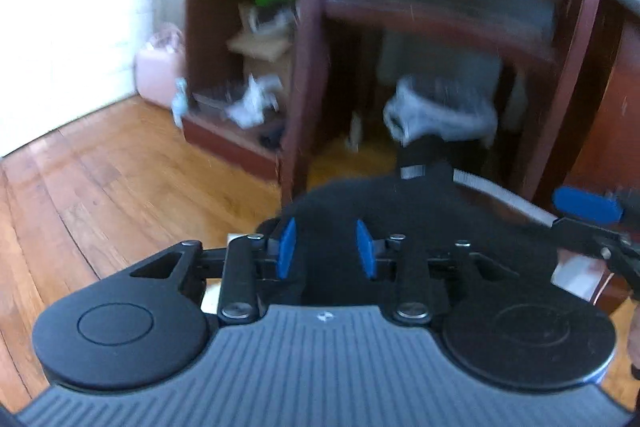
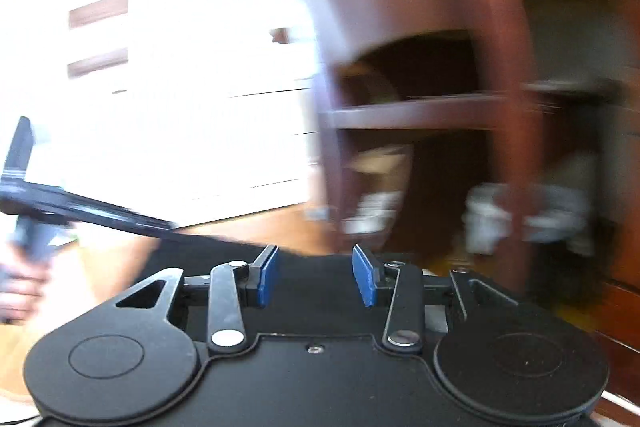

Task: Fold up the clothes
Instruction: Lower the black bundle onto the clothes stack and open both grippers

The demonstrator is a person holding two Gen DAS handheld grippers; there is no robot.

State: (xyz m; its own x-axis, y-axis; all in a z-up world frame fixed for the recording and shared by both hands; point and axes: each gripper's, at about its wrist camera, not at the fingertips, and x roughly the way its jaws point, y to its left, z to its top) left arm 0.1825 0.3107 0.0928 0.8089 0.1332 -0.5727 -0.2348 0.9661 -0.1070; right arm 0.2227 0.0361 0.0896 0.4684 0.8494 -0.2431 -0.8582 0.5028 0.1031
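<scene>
Black garment (image 1: 340,203) is sitting right in front of the left gripper (image 1: 326,247), bunched between its blue pads (image 1: 287,247), with a grey-trimmed strip (image 1: 416,163) sticking up toward the cabinet (image 1: 304,67). The pads are standing a bit apart with the cloth filling the gap, but honestly I can't tell if they're actually pinching it or if it's just lying there. The gripper is pointing down toward the wood floor (image 1: 120,179) in front of the cabinet, tilted somewhat.

Right gripper (image 2: 316,273) is aiming closer to level at the same cabinet (image 2: 420,107), and everything past it is pretty smeared. Its pads (image 2: 267,275) are sitting apart too, with the same dark cloth (image 2: 224,251) under and between them, and I can't tell whether it's gripped.

Off to the left of that view, a hand (image 2: 20,283) is wrapping around the handle of the other gripper. In the left view, a blue pad of the right gripper (image 1: 588,209) is poking in from the right, beside the cabinet's base.
</scene>
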